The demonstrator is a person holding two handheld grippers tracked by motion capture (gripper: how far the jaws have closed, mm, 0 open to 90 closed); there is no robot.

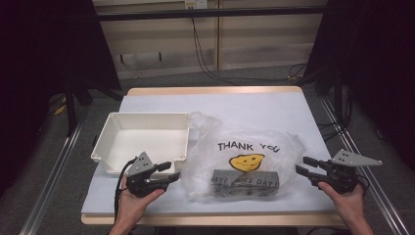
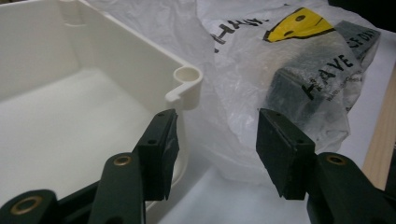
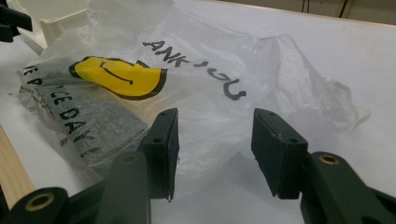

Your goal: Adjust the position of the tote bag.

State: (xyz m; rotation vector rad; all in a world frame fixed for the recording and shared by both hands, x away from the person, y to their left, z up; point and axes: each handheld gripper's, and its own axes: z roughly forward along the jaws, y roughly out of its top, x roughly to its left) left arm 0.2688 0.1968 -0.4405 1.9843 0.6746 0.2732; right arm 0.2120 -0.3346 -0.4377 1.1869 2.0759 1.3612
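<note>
A clear plastic bag point(image 1: 230, 139) printed with a yellow smiley and "THANK YOU" lies on the white table cover, and a grey block point(image 1: 244, 183) rests inside it near the front edge. My left gripper point(image 1: 173, 172) hovers just left of the bag, by the white tray's near corner. Its jaws are open, with nothing pressed between them. In the left gripper view, the left gripper point(image 2: 217, 140) faces the bag point(image 2: 243, 70) and the block point(image 2: 289, 88). My right gripper point(image 1: 301, 166) sits open at the bag's right side. In the right gripper view, the right gripper point(image 3: 215, 140) points at crumpled film of the bag point(image 3: 201, 79), with the block point(image 3: 93, 116) to the left.
A shallow white tray point(image 1: 142, 116) stands left of the bag, and its rounded corner point(image 2: 187, 79) is close to my left jaw. The wooden table edge point(image 1: 210, 219) runs along the front. Dark stands and cables surround the table beyond it.
</note>
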